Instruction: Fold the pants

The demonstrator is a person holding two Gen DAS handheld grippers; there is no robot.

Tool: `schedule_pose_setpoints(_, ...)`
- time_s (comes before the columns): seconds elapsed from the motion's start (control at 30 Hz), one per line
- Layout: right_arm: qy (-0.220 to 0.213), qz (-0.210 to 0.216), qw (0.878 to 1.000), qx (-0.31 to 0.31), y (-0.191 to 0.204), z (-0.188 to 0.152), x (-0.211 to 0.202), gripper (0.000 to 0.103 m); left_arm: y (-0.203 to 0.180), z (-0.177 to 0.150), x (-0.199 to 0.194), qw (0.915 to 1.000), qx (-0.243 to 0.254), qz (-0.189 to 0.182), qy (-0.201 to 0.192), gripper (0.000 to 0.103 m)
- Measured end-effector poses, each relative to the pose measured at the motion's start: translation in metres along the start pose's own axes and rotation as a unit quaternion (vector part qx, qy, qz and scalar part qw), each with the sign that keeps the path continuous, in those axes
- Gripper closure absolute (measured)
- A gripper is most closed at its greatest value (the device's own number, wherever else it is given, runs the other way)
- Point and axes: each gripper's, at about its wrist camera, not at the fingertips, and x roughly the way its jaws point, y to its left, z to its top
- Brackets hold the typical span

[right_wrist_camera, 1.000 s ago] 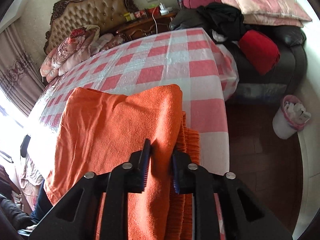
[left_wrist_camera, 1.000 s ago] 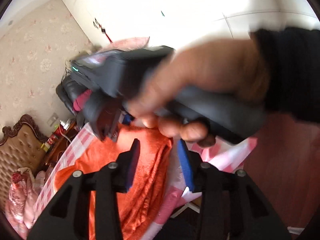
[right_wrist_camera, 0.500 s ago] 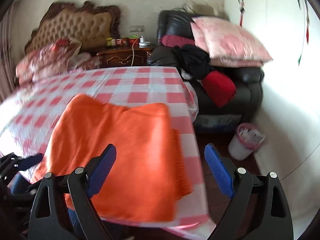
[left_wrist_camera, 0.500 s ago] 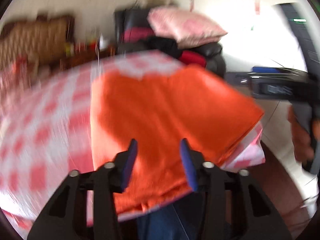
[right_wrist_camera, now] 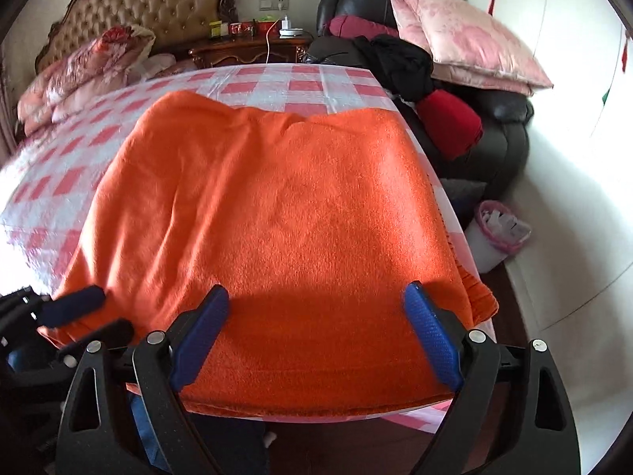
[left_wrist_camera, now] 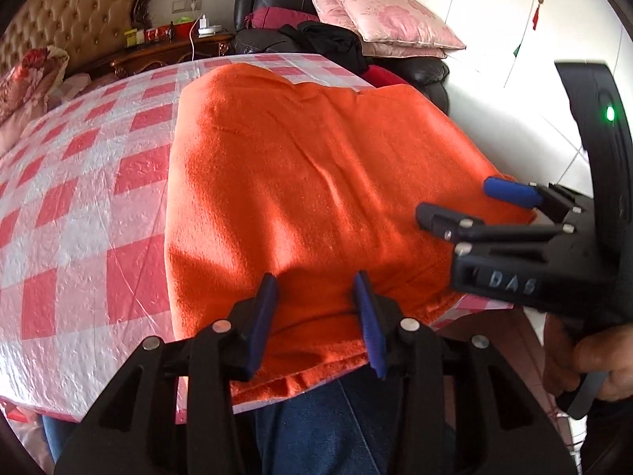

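Folded orange fleece pants (right_wrist_camera: 277, 206) lie flat on the red-and-white checked tablecloth (left_wrist_camera: 79, 206) — near edge. Left gripper (left_wrist_camera: 316, 316) is opening, clutching nothing; right gripper (right_wrist_camera: 316, 340) spread wide above the cloth.

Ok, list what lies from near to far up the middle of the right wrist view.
Right gripper with open blue pads → folded orange fleece pants → red-and-white checked tablecloth → dark carved wooden nightstand → white wall socket.
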Motion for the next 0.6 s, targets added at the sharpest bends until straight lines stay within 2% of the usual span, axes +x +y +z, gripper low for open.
schedule_pose_setpoints(0.27, 0.002, -0.005, 1.000, 0.002, 0.001, -0.004, 0.005, 0.015, -0.002, 0.001, 0.000, 1.0000, 0.005, 0.001, 0.002, 0.061)
schedule_pose_setpoints(0.33, 0.000, -0.005, 1.000, 0.001, 0.000, -0.005, 0.006, 0.015, -0.003, 0.003, -0.003, 0.9999, 0.003, 0.012, 0.005, 0.060)
schedule_pose_setpoints(0.4, -0.002, -0.004, 1.000, 0.001, 0.000, -0.005, 0.006, 0.015, -0.010, 0.007, -0.014, 0.9987, 0.020, 0.043, -0.017, 0.063)
schedule_pose_setpoints(0.47, -0.004, -0.002, 1.000, 0.002, -0.001, -0.007, 0.006, 0.014, -0.012, 0.018, -0.023, 0.9974, 0.028, 0.052, -0.041, 0.063)
schedule_pose_setpoints(0.5, -0.004, -0.002, 1.000, 0.002, -0.001, -0.007, 0.007, 0.014, -0.011, 0.023, -0.024, 0.9976, 0.023, 0.048, -0.044, 0.066)
schedule_pose_setpoints(0.53, -0.004, -0.002, 1.000, 0.002, -0.001, -0.006, 0.007, 0.014, -0.009, 0.030, -0.023, 0.9979, 0.021, 0.044, -0.043, 0.077)
schedule_pose_setpoints(0.6, -0.004, -0.002, 1.000, 0.002, -0.001, -0.005, 0.007, 0.014, -0.009, 0.043, -0.018, 0.9973, 0.032, 0.045, -0.048, 0.086)
